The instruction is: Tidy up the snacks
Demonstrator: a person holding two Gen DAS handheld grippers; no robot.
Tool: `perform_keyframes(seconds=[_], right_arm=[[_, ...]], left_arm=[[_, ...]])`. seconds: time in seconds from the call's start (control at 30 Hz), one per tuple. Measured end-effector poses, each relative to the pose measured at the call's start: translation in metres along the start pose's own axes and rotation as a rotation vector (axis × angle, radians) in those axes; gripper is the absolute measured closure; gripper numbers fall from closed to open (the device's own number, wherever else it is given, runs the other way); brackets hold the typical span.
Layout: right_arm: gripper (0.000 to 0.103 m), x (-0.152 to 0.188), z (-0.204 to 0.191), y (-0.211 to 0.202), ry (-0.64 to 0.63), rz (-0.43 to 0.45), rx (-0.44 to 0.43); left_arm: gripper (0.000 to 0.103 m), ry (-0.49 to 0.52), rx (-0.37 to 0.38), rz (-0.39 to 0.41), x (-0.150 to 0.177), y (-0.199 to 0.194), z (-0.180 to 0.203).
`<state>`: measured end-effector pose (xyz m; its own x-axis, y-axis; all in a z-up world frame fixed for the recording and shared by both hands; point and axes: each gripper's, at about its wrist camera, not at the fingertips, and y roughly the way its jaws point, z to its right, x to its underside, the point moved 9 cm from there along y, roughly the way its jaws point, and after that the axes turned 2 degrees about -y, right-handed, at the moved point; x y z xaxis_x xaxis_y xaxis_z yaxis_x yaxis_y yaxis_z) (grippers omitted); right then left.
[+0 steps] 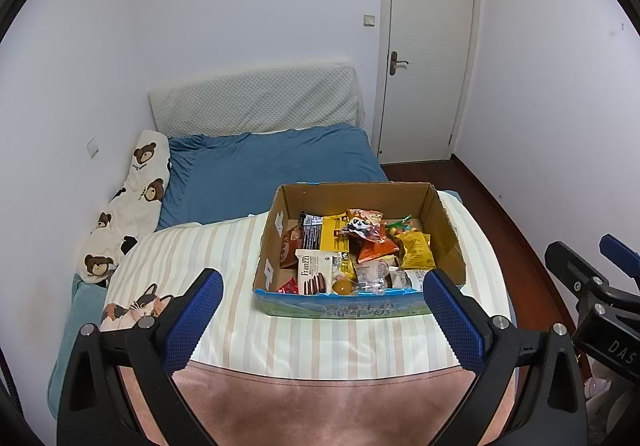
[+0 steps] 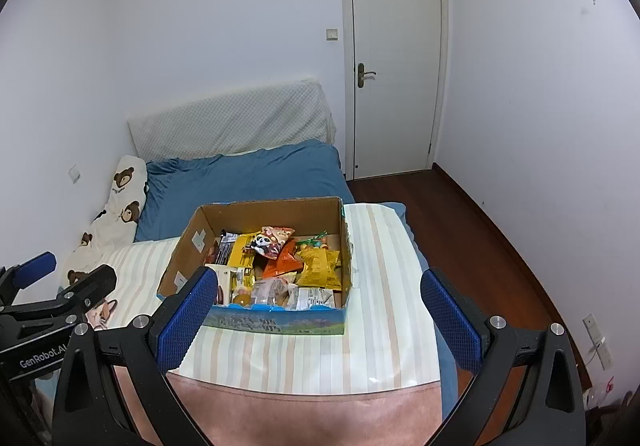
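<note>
An open cardboard box with a blue printed front stands on a striped blanket on the bed; it also shows in the right wrist view. It holds several snacks: a white Franzzi biscuit box, a yellow packet, an orange packet, a panda packet. My left gripper is open and empty, hovering just before the box's front edge. My right gripper is open and empty, at the box's front right corner. Neither touches anything.
The striped blanket with a cat print lies over a blue sheet. A bear-print pillow lies by the left wall. A pink cover is at the near edge. A closed white door and wooden floor are on the right.
</note>
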<state>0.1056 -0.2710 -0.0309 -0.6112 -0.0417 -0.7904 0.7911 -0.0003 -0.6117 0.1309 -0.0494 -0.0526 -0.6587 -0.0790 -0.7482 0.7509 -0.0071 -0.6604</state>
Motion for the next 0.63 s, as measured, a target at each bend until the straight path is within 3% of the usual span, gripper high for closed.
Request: perform_keyframes(seconds=[0.63], right_arm=[[0.000,0.017,-0.007,0.003,-0.003,-0.035,-0.022]], left_arm=[[0.000,-0.002,-0.002,-0.016,0.011,0.000,-0.006]])
